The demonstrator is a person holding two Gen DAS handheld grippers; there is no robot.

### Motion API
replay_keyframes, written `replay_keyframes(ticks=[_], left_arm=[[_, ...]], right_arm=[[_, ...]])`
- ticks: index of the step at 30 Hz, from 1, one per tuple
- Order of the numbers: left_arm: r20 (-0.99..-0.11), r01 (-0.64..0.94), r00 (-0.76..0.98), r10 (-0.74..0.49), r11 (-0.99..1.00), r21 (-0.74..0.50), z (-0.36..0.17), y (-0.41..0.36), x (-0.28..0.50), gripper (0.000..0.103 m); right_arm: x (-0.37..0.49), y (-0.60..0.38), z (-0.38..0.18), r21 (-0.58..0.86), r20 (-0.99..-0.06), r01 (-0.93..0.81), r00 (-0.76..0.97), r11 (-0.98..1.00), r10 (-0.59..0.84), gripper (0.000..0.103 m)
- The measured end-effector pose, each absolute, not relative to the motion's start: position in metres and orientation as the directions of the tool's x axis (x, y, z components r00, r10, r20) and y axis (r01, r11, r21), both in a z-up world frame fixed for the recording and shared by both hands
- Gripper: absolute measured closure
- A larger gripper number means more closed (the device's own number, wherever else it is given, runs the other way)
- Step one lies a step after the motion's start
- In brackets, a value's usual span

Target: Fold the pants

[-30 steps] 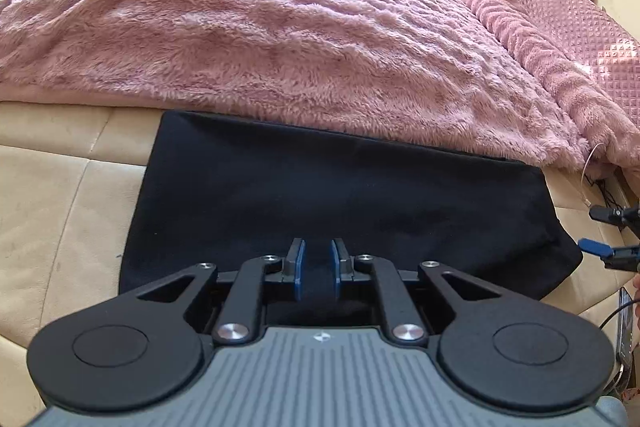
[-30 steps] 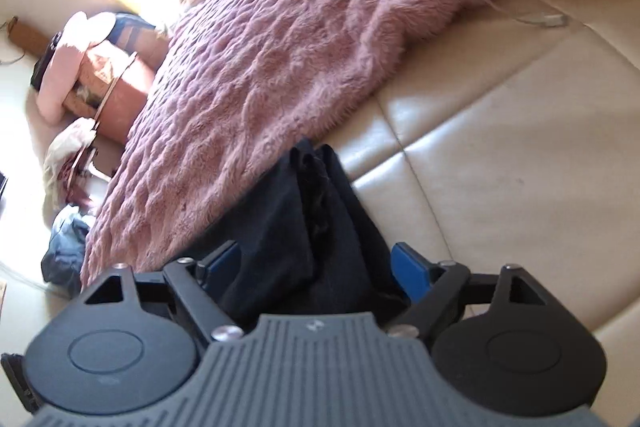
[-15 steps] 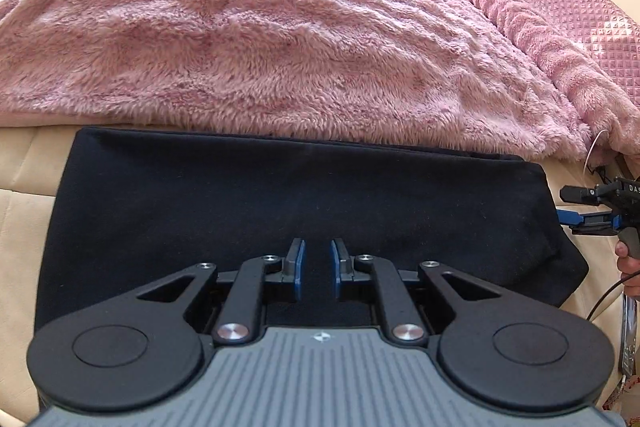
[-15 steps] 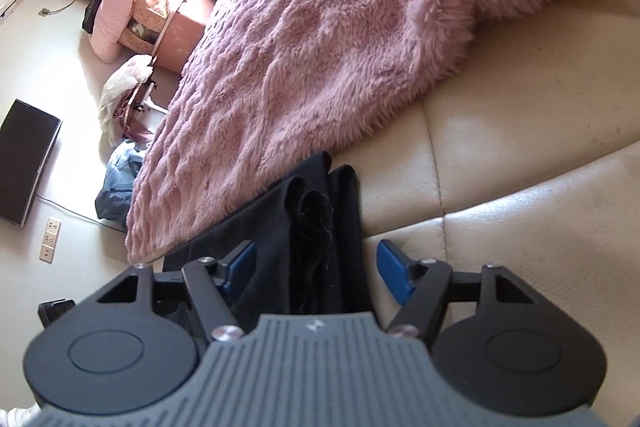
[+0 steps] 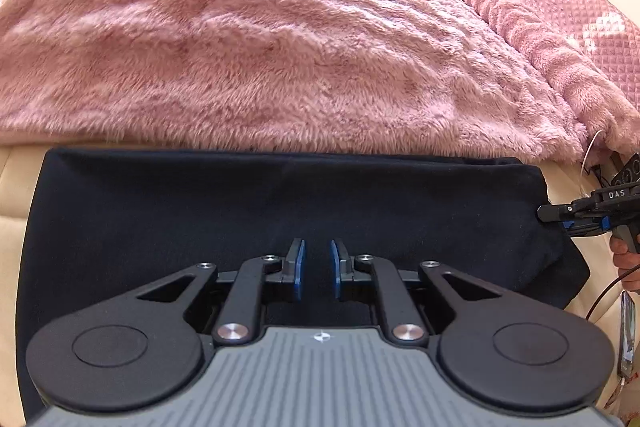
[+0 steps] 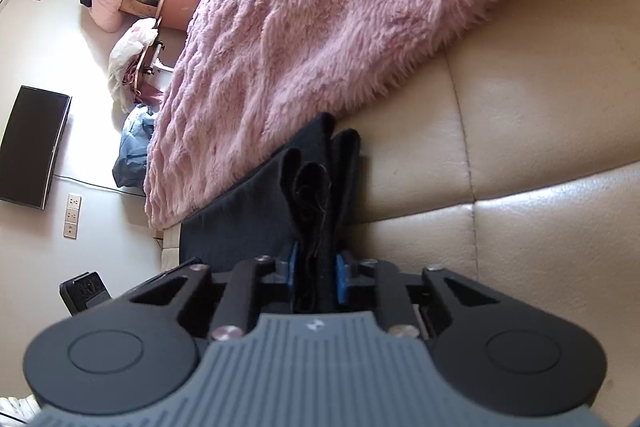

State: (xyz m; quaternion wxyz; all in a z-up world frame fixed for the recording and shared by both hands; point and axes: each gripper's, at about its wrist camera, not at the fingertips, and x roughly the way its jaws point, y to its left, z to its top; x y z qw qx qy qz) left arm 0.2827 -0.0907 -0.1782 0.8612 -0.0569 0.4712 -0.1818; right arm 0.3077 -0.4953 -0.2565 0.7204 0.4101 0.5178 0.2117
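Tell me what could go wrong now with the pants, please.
1. The right gripper pinches several bunched layers at one end of the pants; a layer may slip out and spoil the fold.
2. The left gripper has a narrow gap between its fingers, and whether it holds cloth is unclear; lifting could be uneven.
3. The pants touch the blanket; its edge might get dragged along.

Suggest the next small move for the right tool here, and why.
Probably lift the right tool and carry its pinched end toward the left end. It is shut on the layered end of the pants, which lie flat in a long strip; the left tool rests on their near edge.
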Motion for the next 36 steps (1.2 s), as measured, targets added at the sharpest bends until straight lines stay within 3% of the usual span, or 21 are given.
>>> replay_keyframes(ticks=[9, 16, 20, 29, 36], left_arm=[[-0.783, 0.314, 0.525, -0.333, 0.931, -0.185, -0.181, -0.107, 0.329, 0.089], [-0.784, 0.428, 0.554, -0.280, 0.903, -0.021, -0.196, -0.141, 0.332, 0.089], [-0.783, 0.426, 0.560, -0.270, 0.905, -0.007, -0.190, -0.143, 0.331, 0.089], [-0.776, 0.561, 0.527, -0.345, 0.827, 0.013, -0.178, -0.135, 0.247, 0.089], [-0.793, 0.639, 0.453, -0.408, 0.769, -0.031, -0.188, -0.143, 0.189, 0.089]], right_arm=[[0.297, -0.474, -0.186, 0.760, -0.597, 0.040, 0.439, 0.649, 0.672, 0.091], [0.295, -0.459, -0.153, 0.733, -0.629, 0.082, 0.459, 0.675, 0.627, 0.092], [0.292, -0.449, -0.136, 0.743, -0.624, 0.121, 0.479, 0.658, 0.617, 0.092], [0.294, -0.413, -0.089, 0.762, -0.590, 0.107, 0.522, 0.639, 0.616, 0.092], [0.296, -0.388, -0.071, 0.736, -0.620, 0.130, 0.524, 0.664, 0.584, 0.092]])
